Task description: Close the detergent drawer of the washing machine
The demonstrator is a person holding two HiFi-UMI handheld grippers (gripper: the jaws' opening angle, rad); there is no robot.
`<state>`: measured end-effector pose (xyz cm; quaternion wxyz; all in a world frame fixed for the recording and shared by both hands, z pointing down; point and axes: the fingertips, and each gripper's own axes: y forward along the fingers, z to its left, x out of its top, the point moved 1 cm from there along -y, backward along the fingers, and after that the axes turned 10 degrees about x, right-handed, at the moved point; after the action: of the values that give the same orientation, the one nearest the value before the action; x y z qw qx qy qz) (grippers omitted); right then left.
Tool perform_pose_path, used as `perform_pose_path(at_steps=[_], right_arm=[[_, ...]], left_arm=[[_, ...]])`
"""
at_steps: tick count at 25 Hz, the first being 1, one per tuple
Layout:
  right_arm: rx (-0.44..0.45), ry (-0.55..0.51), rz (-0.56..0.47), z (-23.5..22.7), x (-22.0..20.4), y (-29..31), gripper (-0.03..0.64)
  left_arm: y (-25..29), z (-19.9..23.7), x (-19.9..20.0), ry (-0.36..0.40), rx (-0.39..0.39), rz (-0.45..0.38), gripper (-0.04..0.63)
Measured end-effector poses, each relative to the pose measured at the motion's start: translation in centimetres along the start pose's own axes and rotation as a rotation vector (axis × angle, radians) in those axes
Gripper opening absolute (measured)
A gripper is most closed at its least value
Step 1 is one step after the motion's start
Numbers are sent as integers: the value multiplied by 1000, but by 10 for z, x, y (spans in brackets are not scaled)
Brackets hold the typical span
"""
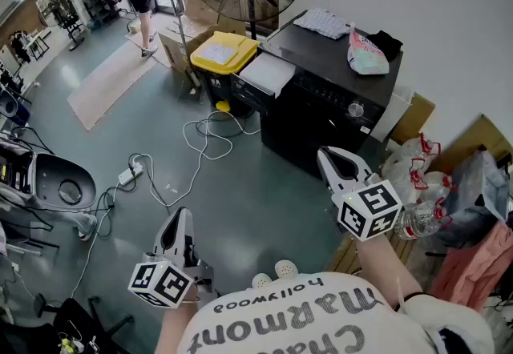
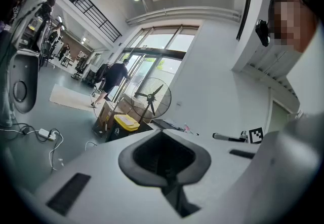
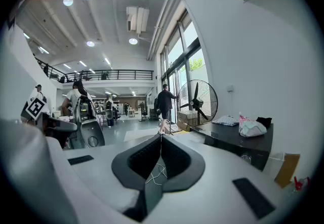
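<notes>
The left claw (image 1: pixel 181 215) and right claw (image 1: pixel 325 154) are white moulded plastic with dark grey ribbed pads (image 3: pixel 132 163) and black rectangular slots (image 3: pixel 251 196) on their flanks. Each carries a white cube (image 1: pixel 369 209) with black square markers. The person wears a white T-shirt (image 1: pixel 304 320) with dark lettering.

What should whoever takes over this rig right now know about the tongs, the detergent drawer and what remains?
Left tongs: shut, empty, held low and well away from the washing machine.
Right tongs: shut, empty, in the air short of the machine, touching nothing.
Detergent drawer: pulled out of the machine's front, at the end beside the yellow bin.
Done: nothing; the drawer is not yet touched.
Left: bring one pair of tongs to the drawer's front and push it fully in.
</notes>
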<state>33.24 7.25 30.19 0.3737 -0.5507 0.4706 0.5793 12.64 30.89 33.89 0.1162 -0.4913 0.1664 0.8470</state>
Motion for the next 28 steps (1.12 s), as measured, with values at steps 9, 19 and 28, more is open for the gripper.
perform_pose_path(at_steps=[9,19,28], right_arm=[[2,11,13,34,-7,0,29],[59,107,89,52,-53,27,31],[107,137,85,31,-49,93,31]], left_arm=[[-25,15,-1,4,-16,18,8],[-28,44,-9,-4,18,36,8],[12,67,8,-4,54,15,8]])
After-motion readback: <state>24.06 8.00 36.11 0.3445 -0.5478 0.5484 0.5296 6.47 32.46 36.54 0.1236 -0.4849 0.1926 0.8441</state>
